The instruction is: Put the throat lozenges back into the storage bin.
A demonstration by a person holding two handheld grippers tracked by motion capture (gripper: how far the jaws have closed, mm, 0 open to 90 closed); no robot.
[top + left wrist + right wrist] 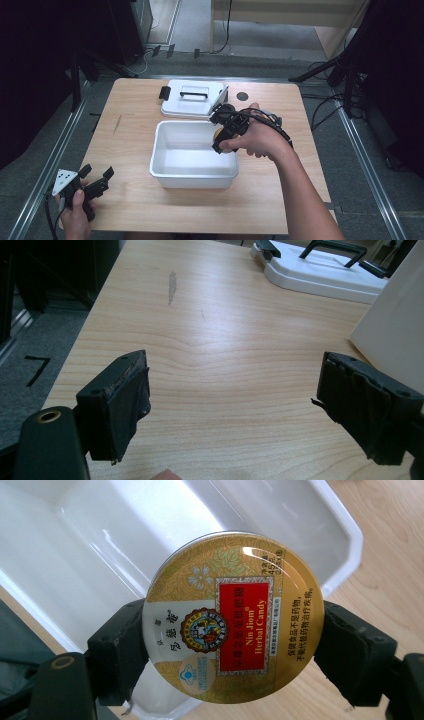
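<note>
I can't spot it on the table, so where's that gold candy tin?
The candy tin is clamped in the right claw, held over the right end of the white tub, just in front of the lid.

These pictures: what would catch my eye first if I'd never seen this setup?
Probably the round gold candy tin, clamped between the right gripper's black jaws above the open white bin at the table's middle. Behind it lies the bin's lid. The left gripper waits open at the near left corner.
</note>
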